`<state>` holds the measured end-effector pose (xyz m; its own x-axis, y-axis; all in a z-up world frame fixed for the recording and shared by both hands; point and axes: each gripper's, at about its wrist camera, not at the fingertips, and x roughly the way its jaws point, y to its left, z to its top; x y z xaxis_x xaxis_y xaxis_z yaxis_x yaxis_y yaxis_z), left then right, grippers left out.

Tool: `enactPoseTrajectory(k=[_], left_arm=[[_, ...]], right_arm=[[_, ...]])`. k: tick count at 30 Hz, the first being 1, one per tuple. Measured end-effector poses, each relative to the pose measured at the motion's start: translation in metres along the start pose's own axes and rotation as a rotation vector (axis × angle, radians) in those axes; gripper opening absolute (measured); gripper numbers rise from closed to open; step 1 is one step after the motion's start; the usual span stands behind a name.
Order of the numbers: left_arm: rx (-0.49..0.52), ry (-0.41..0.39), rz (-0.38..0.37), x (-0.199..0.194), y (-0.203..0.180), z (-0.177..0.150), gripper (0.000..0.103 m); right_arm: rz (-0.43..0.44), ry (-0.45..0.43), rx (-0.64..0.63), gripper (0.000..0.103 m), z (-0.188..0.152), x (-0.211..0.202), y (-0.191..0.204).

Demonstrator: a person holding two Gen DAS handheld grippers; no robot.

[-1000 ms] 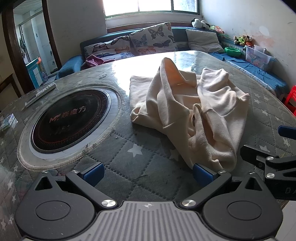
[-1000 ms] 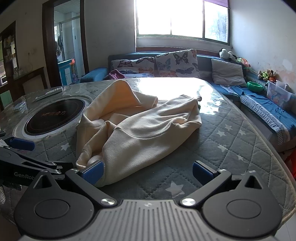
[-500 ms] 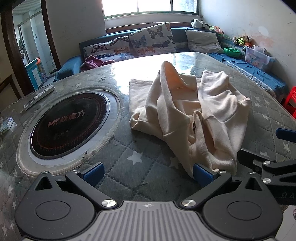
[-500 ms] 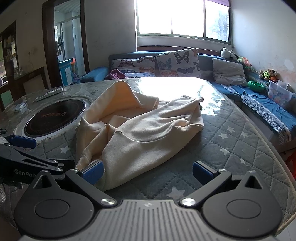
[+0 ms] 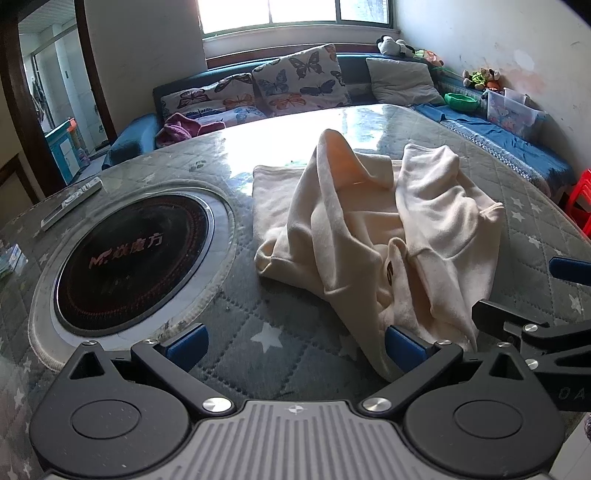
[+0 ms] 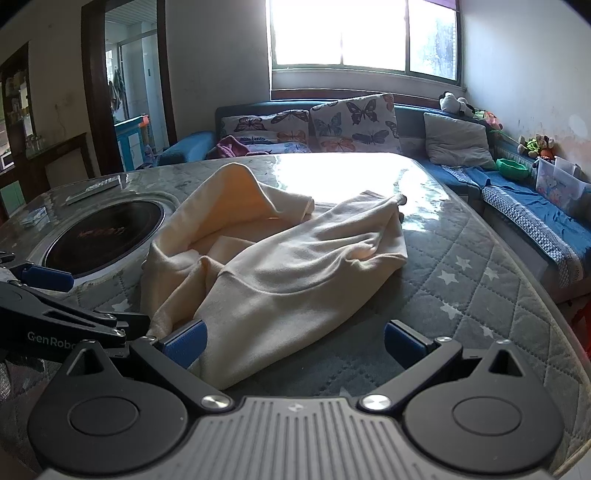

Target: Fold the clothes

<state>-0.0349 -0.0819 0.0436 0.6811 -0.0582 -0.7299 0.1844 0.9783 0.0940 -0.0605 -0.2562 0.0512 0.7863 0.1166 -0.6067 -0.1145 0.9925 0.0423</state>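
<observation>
both claws hang released at the near edge of the table [image 5: 535, 229]: left gripper [image 5: 295, 341] and right gripper [image 6: 293, 341], blue pads spread. the cream garment [image 5: 373, 236] lies crumpled mid-table (one fold peaked), beside the round black cooktop [image 5: 129, 254] on its left.

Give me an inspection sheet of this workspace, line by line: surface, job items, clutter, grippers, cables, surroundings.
Surface: round table with grey star-quilted cover; built-in dark cooktop on its left.
Job's things: cream garment, crumpled in a heap, not yet folded.
Clutter: remote control and small packet at the far left edge.
Grippers: left hand-held gripper open, near the garment's near edge; right hand-held gripper open, garment's edge between its fingers.
Cables: nothing seen.
Surroundings: blue sofa, butterfly cushions, bright window, plush toys.
</observation>
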Motion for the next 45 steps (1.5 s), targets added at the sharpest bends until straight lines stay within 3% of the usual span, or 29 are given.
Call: enactPoseTrajectory(k=[28,45], left_arm=[[-0.003,-0.005,-0.002,0.022,0.011,0.034,0.103],[0.031,-0.074,-0.007,0.044,0.01,0.087,0.103]], right_arm=[[-0.022,0.006,0.022,0.103,0.022,0.025,-0.016],[-0.016,0.027,0.02,0.103,0.045,0.053,-0.024]])
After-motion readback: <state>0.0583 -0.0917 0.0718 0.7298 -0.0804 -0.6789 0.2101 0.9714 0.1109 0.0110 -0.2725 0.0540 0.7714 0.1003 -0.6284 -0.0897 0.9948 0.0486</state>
